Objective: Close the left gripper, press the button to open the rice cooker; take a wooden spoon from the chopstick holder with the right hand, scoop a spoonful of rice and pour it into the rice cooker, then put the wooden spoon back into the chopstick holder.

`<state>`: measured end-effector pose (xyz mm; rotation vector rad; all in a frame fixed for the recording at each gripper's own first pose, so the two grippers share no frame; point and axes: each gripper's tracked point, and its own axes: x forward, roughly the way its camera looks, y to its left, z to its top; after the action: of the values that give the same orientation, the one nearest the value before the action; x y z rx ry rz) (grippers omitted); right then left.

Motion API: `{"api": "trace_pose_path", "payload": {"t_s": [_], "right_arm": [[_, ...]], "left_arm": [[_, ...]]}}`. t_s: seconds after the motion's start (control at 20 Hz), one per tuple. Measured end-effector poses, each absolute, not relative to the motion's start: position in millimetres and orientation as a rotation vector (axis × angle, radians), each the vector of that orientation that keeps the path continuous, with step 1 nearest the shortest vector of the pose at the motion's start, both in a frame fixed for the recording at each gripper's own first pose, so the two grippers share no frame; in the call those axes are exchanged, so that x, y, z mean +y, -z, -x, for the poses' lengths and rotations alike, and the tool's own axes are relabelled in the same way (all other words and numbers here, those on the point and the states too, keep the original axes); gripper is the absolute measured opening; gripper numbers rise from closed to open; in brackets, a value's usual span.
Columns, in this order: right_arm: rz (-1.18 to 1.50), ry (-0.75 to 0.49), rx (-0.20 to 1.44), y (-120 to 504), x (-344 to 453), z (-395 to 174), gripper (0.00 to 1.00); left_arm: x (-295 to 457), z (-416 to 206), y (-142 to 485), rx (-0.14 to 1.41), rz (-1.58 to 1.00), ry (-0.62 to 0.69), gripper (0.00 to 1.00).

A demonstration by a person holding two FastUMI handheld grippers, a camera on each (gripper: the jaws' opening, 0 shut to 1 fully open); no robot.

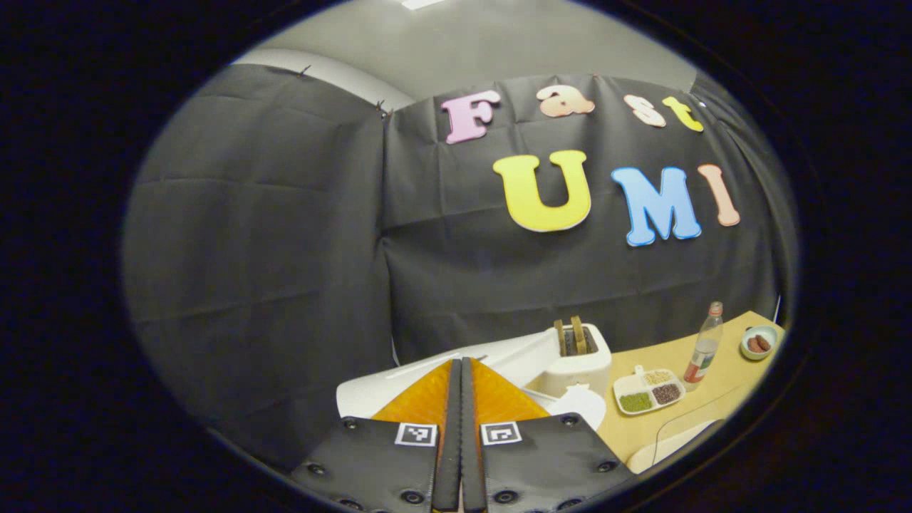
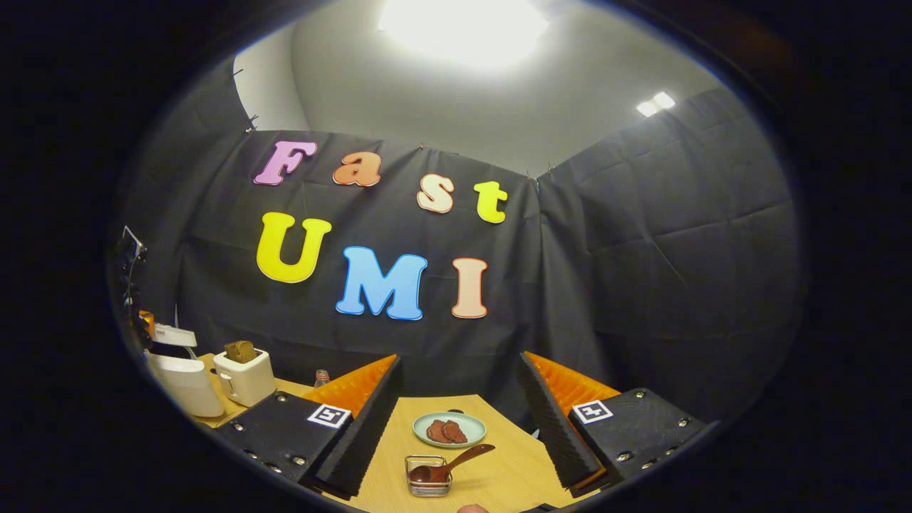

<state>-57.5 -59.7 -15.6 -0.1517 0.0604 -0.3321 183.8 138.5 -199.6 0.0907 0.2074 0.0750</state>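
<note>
Left gripper (image 1: 461, 385): fingers pressed together, nothing held, raised above the white rice cooker (image 1: 456, 374).
Rice cooker lid: seemingly raised, though poorly seen.
Right gripper (image 2: 459, 399): fingers spread wide, nothing held.
Wooden spoon (image 2: 449, 462): seen leaning in the wire chopstick holder (image 2: 429, 476) on the table (image 2: 499, 484), between the spread fingers.
Plate (image 2: 449, 429): just beyond the holder.
Toaster (image 1: 581, 353): beside the cooker.

I work in a staged kitchen booth: black cloth walls (image 2: 641, 249) hang round a pale wooden table (image 2: 499, 484) set with a white two-slot toaster (image 1: 578, 356), a white divided tray of grains (image 1: 647, 392) and a green plate of brown food (image 2: 449, 429).
</note>
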Motion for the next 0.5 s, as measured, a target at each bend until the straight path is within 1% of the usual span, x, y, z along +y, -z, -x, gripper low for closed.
{"api": "trace_pose_path", "payload": {"t_s": [0.15, 0.25, 0.3, 0.5], "right_arm": [[0.135, 0.299, 0.048, 17.6, -71.1, 45.1, 0.98], [0.115, 0.274, 0.053, 23.9, -78.5, 36.3, 0.98], [0.104, 0.267, 0.059, 28.5, -84.1, 31.9, 0.98], [0.042, 0.258, 0.117, 62.0, -111.5, 18.4, 0.98]], "left_arm": [[130.4, -166.0, 160.3, 0.161, -0.068, -0.102, 0.09], [112.7, -150.6, 134.9, 0.117, -0.042, -0.092, 0.09], [100.9, -142.2, 121.9, 0.102, -0.031, -0.083, 0.21], [68.8, -99.5, 83.1, 0.050, 0.008, -0.061, 0.99]]}}
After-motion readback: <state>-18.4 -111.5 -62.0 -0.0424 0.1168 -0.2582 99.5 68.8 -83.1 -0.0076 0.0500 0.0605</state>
